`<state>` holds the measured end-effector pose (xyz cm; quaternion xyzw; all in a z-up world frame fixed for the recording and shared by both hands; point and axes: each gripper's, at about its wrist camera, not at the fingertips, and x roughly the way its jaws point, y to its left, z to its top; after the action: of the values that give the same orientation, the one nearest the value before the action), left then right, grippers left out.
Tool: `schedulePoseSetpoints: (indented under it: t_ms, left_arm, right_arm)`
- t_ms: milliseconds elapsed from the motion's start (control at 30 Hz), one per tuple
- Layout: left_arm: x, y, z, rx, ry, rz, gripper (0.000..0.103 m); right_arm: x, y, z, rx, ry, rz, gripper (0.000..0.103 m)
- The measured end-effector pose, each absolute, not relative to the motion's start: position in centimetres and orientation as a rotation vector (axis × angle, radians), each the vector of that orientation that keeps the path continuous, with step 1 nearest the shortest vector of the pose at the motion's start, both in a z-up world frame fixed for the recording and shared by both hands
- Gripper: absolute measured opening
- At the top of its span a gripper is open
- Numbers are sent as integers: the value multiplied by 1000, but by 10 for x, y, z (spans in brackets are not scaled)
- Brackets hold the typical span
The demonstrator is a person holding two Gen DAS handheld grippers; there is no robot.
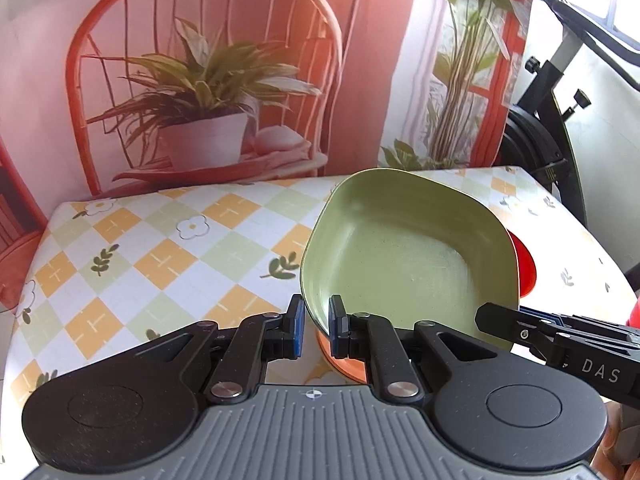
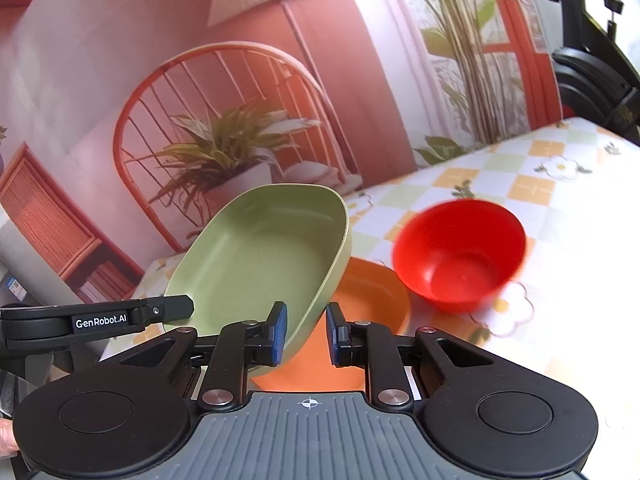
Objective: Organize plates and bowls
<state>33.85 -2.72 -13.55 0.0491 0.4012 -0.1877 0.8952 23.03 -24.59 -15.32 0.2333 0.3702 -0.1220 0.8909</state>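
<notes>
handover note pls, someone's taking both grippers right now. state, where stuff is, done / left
Left gripper: shut on the near rim of the green plate, holding it tilted, off the table.
Right gripper: at the same plate's edge, rim between its fingers; whether it clamps cannot be told.
Orange plate: flat on the table, right under the green one.
Red bowl: on the table beside the orange plate, blurred in the right view.
Done: green plate picked up.
Left, probably: lower the green plate onto the orange plate, then place the red bowl.

Close wrist views, shared green dish point(image 1: 404, 248).
</notes>
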Motion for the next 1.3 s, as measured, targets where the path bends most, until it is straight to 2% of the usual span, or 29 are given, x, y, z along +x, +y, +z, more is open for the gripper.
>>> schedulePoseSetpoints:
  t_ms: [533,1300]
  left_arm:
    - [341,-38,-155,151,907,-374,13]
    - [350,-46,-168,191,929,-370,13]
  right_arm:
    - [211,-262,-180,593,813,-253,19]
    - [213,-268,-190,610,835,-265,19]
